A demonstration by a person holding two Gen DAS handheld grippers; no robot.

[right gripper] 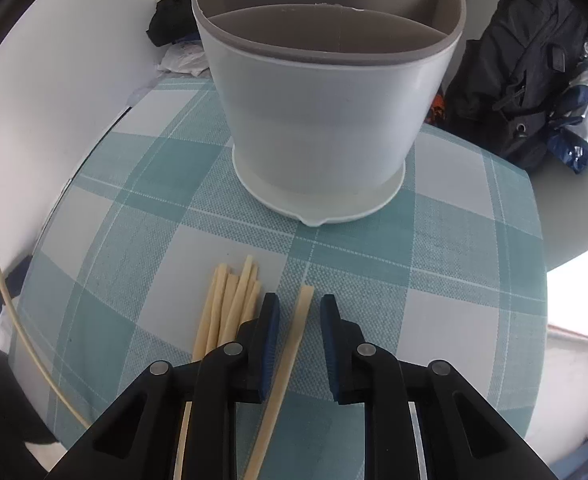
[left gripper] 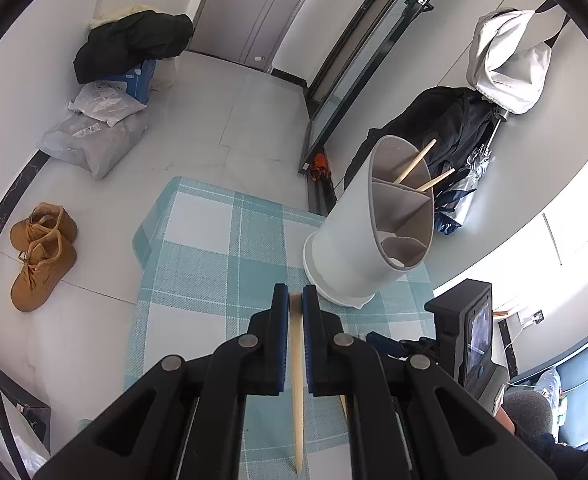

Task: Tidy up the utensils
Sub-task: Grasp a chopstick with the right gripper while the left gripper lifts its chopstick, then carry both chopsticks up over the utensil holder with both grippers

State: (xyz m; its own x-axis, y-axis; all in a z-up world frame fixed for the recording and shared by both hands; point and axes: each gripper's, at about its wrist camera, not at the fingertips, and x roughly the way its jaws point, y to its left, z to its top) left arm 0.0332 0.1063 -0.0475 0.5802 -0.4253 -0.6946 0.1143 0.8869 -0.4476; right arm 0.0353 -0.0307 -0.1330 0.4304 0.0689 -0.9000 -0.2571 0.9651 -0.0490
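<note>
My left gripper (left gripper: 295, 300) is shut on a wooden chopstick (left gripper: 297, 380) and holds it above the checked tablecloth (left gripper: 214, 280), left of the white divided utensil holder (left gripper: 358, 248). Two chopsticks (left gripper: 414, 164) stand in the holder's far compartment. In the right wrist view my right gripper (right gripper: 300, 308) is open around a single chopstick (right gripper: 290, 352) that lies on the cloth between the jaws. A bundle of several chopsticks (right gripper: 230, 304) lies just left of it. The holder (right gripper: 326, 112) stands straight ahead.
The table edge (right gripper: 534, 240) runs close on the right. A black backpack (right gripper: 534, 72) lies on the floor beyond it. Brown boots (left gripper: 42, 252) and plastic bags (left gripper: 94, 136) lie on the floor to the left.
</note>
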